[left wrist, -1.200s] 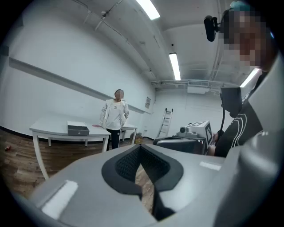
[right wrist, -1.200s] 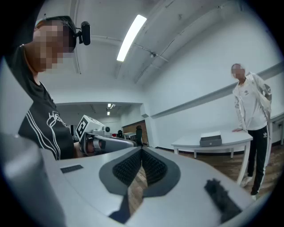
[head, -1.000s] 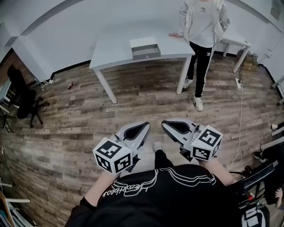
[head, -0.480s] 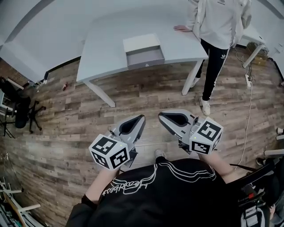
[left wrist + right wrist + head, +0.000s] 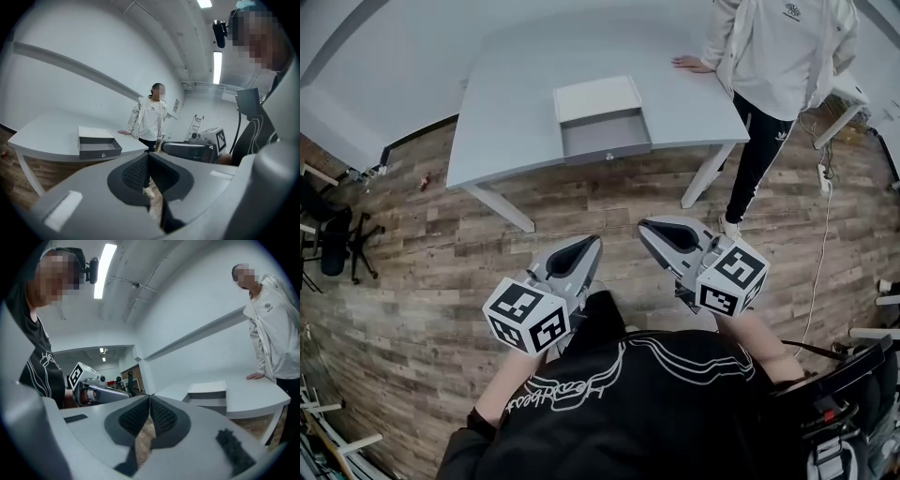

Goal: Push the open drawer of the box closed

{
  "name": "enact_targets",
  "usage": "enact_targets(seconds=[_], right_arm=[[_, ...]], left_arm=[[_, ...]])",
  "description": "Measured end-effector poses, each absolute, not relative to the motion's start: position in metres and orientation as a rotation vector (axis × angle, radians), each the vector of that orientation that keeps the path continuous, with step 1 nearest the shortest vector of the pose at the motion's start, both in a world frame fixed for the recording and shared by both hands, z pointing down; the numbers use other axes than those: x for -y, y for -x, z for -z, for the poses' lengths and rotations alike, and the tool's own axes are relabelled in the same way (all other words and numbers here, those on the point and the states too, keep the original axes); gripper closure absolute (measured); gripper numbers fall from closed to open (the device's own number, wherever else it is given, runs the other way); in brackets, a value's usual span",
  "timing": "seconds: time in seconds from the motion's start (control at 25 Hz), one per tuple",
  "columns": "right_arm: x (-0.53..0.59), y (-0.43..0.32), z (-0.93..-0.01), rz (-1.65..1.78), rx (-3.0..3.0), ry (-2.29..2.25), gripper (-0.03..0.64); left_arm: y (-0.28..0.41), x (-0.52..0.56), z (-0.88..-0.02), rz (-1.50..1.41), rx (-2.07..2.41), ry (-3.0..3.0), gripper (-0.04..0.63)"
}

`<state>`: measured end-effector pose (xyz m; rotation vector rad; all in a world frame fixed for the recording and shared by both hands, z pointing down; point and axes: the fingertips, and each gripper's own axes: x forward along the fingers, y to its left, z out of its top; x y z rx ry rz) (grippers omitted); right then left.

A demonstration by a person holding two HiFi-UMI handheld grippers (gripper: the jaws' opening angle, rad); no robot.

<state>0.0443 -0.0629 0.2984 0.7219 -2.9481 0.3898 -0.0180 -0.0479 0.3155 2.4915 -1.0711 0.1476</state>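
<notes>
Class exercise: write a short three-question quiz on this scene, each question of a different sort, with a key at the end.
1. True or false: the drawer of the box is already pushed shut.
2. The box stands on: A the floor, B the table, C a chair.
3. Fill in: the left gripper and the right gripper both have jaws that are ____, holding nothing.
Key: 1 false; 2 B; 3 shut.

We stood in a bare lab-like workroom: plain white walls (image 5: 412,47), plank floor (image 5: 422,272), one white table (image 5: 506,122), an office chair (image 5: 328,230), a ceiling strip light (image 5: 217,65) and a ladder (image 5: 195,125).
</notes>
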Motion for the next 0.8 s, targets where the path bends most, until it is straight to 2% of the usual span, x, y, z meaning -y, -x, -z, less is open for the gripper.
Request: enact_targets(seconds=[0.48, 0.8], right_arm=[[0.189, -0.033, -0.374, -0.418, 2.813, -0.937, 0.606], [0.243, -0.014, -0.425, -0.427, 2.729, -0.983, 0.606]], left_arm=[[0.045, 0.171, -0.387, -0.208, 0.968, -2.415, 0.588], [0.054, 0.213, -0.429, -0.27, 0.909, -2.394, 0.588]])
